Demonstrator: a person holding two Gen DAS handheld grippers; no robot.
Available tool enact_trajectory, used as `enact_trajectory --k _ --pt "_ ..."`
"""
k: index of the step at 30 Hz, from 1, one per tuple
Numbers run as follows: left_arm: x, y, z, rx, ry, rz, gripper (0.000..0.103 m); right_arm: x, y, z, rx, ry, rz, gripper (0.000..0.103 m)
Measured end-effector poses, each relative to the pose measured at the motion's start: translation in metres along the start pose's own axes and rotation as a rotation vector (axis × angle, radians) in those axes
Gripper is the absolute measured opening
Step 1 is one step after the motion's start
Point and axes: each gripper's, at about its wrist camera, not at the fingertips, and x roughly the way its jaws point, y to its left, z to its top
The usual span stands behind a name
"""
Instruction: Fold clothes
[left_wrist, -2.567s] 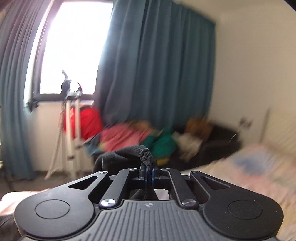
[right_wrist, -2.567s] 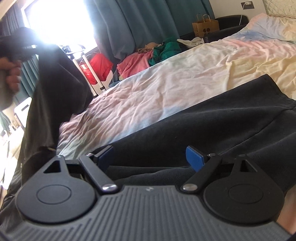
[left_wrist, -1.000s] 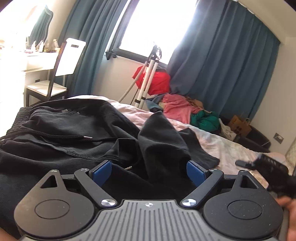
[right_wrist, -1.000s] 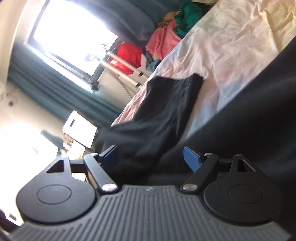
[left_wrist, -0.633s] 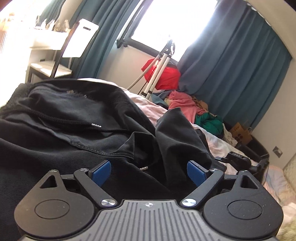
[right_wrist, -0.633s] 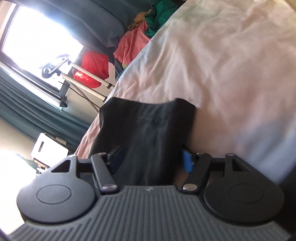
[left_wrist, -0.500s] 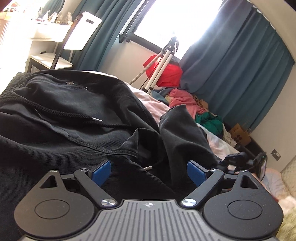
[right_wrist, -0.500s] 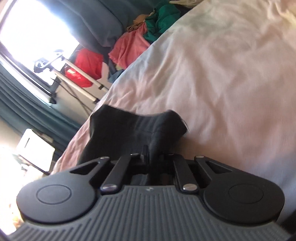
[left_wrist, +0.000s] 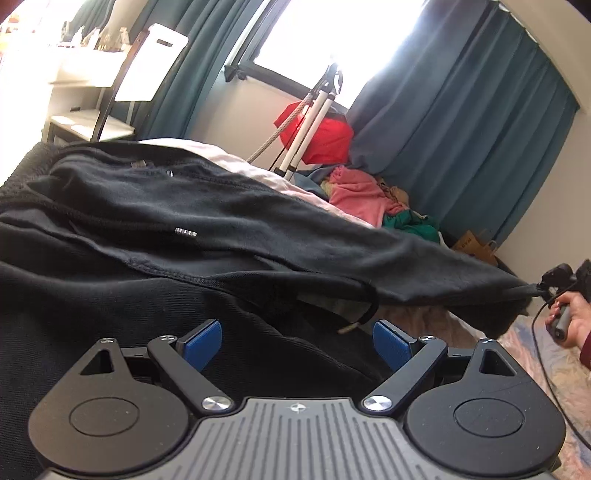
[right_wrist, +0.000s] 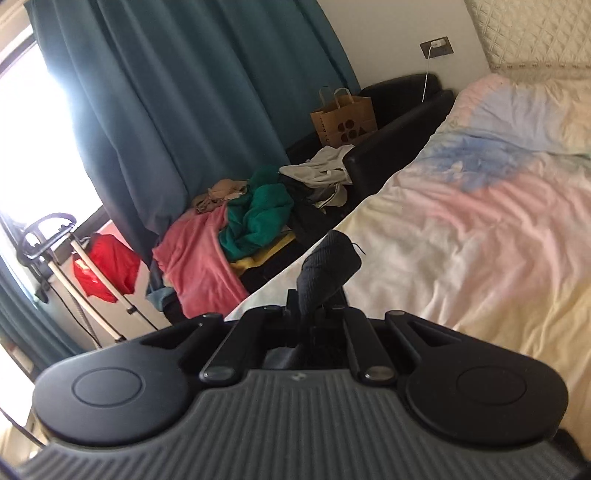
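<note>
Hoodie sprawls unfolded on bed, right gripper clamped on its sleeve stretched out right, left gripper gaping empty; folding mostly left.

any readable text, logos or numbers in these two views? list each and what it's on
None is legible.
Brown paper bag: dark printed shapes, possibly letters, too blurred to read.
Same bag in the left wrist view: dark print, too small to read.
Black hoodie: no print visible.
</note>
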Motion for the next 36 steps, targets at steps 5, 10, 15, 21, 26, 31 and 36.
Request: enact_trajectory --k 5,10,15,21,26,31,36 --pt "0.0 -0.006 -0.001 -0.007 0.013 -0.017 0.091 -0.009 0.005 0.031 -0.045 -0.074 0.058 0.007" --pt "0.002 -0.014 -0.006 0.032 0.031 -0.023 0.091 -0.024 -0.014 0.022 -0.065 -0.141 0.116 0.007" --pt "0.003 -0.019 -0.012 0.061 0.058 -0.041 0.091 -0.016 -0.112 -0.05 -0.031 0.026 -0.046 0.007" --pt "-0.002 -0.022 -0.021 0.099 0.062 -0.045 0.091 -0.014 -0.166 -0.093 0.208 0.108 -0.091 0.007" --pt "0.003 -0.028 -0.022 0.111 0.071 -0.031 0.091 -0.019 -0.153 -0.071 0.197 0.081 -0.055 0.007" --pt "0.002 -0.041 -0.018 0.145 0.053 -0.012 0.091 -0.03 -0.136 -0.046 0.058 0.053 -0.039 0.007" --pt "-0.001 -0.046 -0.021 0.204 0.085 -0.016 0.091 -0.037 -0.183 -0.088 0.076 0.174 -0.125 0.007"
